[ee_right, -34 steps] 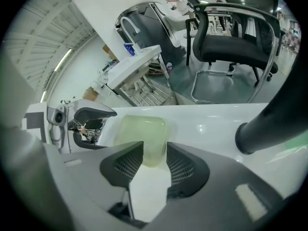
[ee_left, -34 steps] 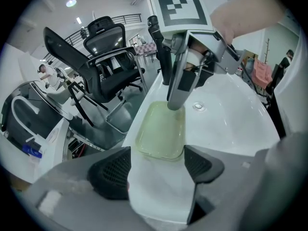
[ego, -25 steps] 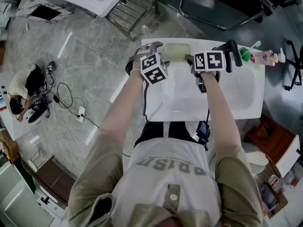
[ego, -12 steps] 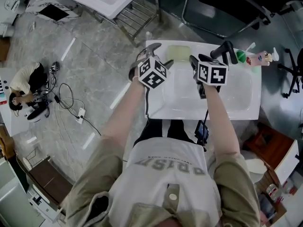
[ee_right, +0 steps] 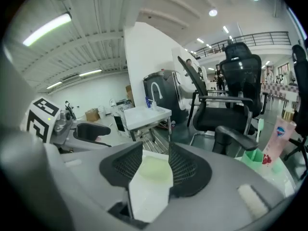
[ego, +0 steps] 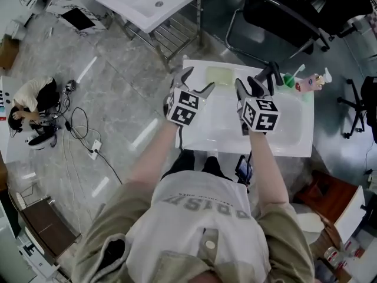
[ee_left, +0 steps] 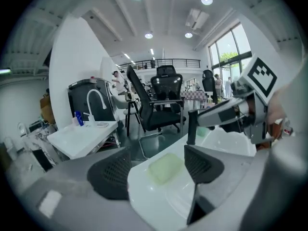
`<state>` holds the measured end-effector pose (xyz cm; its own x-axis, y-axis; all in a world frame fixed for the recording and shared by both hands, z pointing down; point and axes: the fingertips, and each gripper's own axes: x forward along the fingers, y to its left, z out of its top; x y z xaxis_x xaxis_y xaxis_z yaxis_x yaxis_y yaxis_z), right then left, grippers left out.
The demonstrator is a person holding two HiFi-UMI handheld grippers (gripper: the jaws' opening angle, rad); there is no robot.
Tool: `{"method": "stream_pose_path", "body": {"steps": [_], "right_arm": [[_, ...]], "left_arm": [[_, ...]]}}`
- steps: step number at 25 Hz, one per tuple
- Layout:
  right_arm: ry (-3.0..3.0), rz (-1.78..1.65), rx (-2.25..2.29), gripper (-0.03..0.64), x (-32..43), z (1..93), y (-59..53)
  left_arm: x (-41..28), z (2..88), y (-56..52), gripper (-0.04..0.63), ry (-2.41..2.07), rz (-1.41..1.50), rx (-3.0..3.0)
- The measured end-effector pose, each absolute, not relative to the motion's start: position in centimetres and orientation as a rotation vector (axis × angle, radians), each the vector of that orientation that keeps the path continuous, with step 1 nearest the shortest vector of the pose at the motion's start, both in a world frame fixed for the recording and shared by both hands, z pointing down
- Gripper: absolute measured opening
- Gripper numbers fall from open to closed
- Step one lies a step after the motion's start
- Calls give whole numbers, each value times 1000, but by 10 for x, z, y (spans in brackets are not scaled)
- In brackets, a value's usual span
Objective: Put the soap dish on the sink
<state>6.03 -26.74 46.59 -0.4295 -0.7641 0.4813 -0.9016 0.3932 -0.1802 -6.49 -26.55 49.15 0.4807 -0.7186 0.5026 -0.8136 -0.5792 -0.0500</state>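
Head view is showing the pale green, rectangular soap dish (ego: 219, 75) lying on the back rim of the white ceramic sink (ego: 277, 149). It is probably handling light, stiff and slippery, so it is best pinched across its narrow width. It is looking shallow, translucent and round-cornered. The left gripper (ego: 198, 80) and right gripper (ego: 249, 86) are hovering apart from it, fingers (ee_left: 110, 177) standing wide, holding nothing.

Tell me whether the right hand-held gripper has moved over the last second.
Yes. The right hand-held gripper has drawn back from the soap dish on the sink's back rim, toward the person.
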Motion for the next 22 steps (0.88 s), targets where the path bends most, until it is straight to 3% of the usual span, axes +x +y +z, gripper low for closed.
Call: {"method": "stream_pose_path", "body": {"steps": [8,19,22], "right_arm": [[-2501,347,1608,157,63,389,-237],[-2572,86,1681,141,69,347,-199],[-2562,38,1688,105,68,343,-193]], "left_arm": [[-66,410,-246,353,-1514,484,2595],[-70,381,-225,230,-1660,478,2685],[-74,370,-219,183,-1728,425,2695]]}}
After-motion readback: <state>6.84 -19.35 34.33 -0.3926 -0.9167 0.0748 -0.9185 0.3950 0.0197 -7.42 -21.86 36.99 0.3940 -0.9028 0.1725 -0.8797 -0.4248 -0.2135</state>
